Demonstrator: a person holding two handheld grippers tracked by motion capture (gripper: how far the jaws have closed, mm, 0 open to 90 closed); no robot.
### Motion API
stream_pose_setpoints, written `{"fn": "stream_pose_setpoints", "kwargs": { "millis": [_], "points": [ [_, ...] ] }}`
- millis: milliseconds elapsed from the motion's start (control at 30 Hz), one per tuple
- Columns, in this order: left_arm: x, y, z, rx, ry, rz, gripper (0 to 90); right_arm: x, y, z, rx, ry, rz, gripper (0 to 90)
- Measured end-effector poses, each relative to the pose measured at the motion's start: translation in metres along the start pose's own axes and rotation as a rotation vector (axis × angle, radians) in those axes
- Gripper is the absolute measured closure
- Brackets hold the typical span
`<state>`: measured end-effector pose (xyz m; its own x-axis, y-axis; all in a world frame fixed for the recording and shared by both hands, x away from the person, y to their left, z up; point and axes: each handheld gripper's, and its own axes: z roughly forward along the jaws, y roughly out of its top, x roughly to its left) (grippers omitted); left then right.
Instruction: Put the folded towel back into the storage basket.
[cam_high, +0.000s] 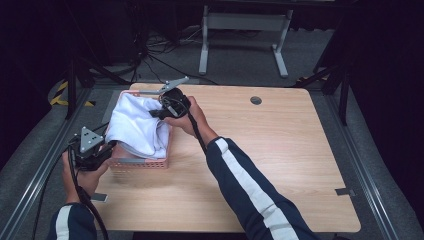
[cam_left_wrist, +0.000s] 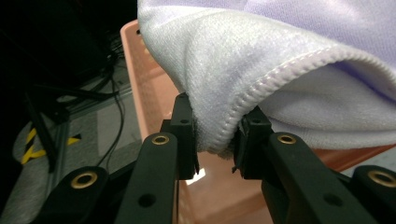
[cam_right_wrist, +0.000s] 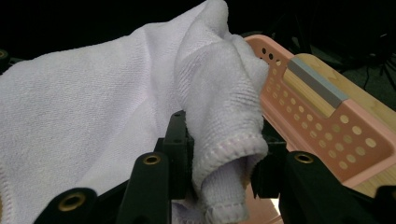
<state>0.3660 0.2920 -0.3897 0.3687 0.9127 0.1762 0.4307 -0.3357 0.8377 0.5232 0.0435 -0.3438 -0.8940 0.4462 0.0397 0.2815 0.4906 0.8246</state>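
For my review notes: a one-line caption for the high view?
Both grippers, left and right, pinch a white towel over a pink basket.

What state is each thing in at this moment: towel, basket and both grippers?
Towel: bunched up, draped over the basket, one edge pinched at each end.
Basket: upright on the table, mostly covered by the towel.
Left gripper: shut on a stitched towel edge at the basket's near end.
Right gripper: shut on a folded towel corner at the basket's far end.
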Motion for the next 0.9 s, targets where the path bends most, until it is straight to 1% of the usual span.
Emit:
{"fn": "stream_pose_setpoints", "kwargs": {
  "millis": [33, 67, 100, 167, 200, 267, 300, 333, 367, 400, 433, 467, 500, 533, 567, 600, 633, 667, 700, 733, 767, 800, 867, 900],
  "points": [
    [0.000, -0.001, 0.002, 0.003, -0.005, -0.007, 72.6, 0.000, -0.001, 0.003, 0.005, -0.002, 0.006, 63.5],
    [0.001, -0.002, 0.003, 0.017, -0.010, -0.002, 71.7, 0.000, -0.003, 0.005, 0.013, -0.007, 0.008, 61.9],
    [0.000, -0.003, 0.006, 0.037, -0.009, -0.003, 69.8, 0.000, -0.004, 0.007, 0.024, -0.016, 0.002, 58.3],
    [-0.003, -0.005, 0.009, 0.049, -0.001, -0.004, 61.7, -0.001, -0.009, 0.011, 0.040, -0.046, 0.007, 51.9],
    [-0.004, -0.005, 0.008, 0.055, -0.001, -0.009, 54.9, -0.002, -0.012, 0.013, 0.052, -0.059, 0.010, 48.3],
    [-0.005, -0.005, 0.006, 0.027, -0.013, -0.019, 43.8, -0.003, -0.017, 0.015, 0.074, -0.065, 0.010, 43.7],
    [-0.007, -0.004, 0.004, 0.023, -0.009, -0.020, 41.0, -0.003, -0.018, 0.014, 0.082, -0.074, 0.003, 42.5],
    [-0.008, -0.003, 0.002, 0.004, -0.017, -0.026, 35.8, -0.001, -0.020, 0.014, 0.089, -0.086, -0.014, 41.8],
    [-0.010, -0.003, 0.000, -0.017, -0.023, -0.028, 32.8, 0.001, -0.022, 0.012, 0.095, -0.079, -0.026, 41.0],
    [-0.011, -0.002, -0.002, -0.025, -0.032, -0.027, 31.4, 0.002, -0.024, 0.009, 0.098, -0.075, -0.038, 39.9],
    [-0.015, -0.001, -0.004, -0.030, -0.047, -0.019, 29.8, 0.004, -0.026, 0.006, 0.097, -0.079, -0.047, 39.7],
    [-0.018, 0.000, -0.004, -0.032, -0.053, -0.008, 28.7, 0.006, -0.029, 0.001, 0.094, -0.075, -0.063, 39.1],
    [-0.026, 0.001, -0.005, -0.042, -0.086, 0.004, 26.3, 0.007, -0.034, -0.007, 0.093, -0.070, -0.076, 37.3],
    [-0.026, 0.001, -0.005, -0.042, -0.086, 0.004, 25.9, 0.007, -0.034, -0.007, 0.093, -0.070, -0.076, 37.3],
    [-0.039, 0.005, -0.005, -0.036, -0.113, 0.034, 25.8, 0.008, -0.041, -0.016, 0.100, -0.079, -0.090, 36.5],
    [-0.039, 0.005, -0.005, -0.036, -0.113, 0.034, 25.3, 0.009, -0.044, -0.020, 0.099, -0.072, -0.096, 36.4],
    [-0.045, 0.007, -0.005, -0.037, -0.129, 0.047, 25.3, 0.009, -0.044, -0.020, 0.099, -0.072, -0.096, 36.4],
    [-0.055, 0.010, -0.005, -0.047, -0.160, 0.060, 24.8, 0.009, -0.050, -0.027, 0.098, -0.070, -0.094, 36.2],
    [-0.061, 0.012, -0.005, -0.051, -0.181, 0.065, 24.8, 0.009, -0.052, -0.030, 0.097, -0.069, -0.099, 36.1],
    [-0.061, 0.012, -0.005, -0.051, -0.181, 0.065, 24.6, 0.009, -0.052, -0.030, 0.097, -0.069, -0.099, 36.1],
    [-0.067, 0.014, -0.005, -0.046, -0.195, 0.073, 24.6, 0.009, -0.055, -0.036, 0.094, -0.067, -0.101, 36.1],
    [-0.072, 0.015, -0.005, -0.052, -0.210, 0.082, 24.2, 0.009, -0.059, -0.042, 0.092, -0.073, -0.107, 36.1],
    [-0.080, 0.018, -0.006, -0.058, -0.239, 0.093, 24.0, 0.008, -0.065, -0.051, 0.091, -0.067, -0.099, 36.1],
    [-0.084, 0.019, -0.007, -0.064, -0.255, 0.096, 23.5, 0.008, -0.068, -0.056, 0.097, -0.075, -0.108, 36.0]
  ]
}}
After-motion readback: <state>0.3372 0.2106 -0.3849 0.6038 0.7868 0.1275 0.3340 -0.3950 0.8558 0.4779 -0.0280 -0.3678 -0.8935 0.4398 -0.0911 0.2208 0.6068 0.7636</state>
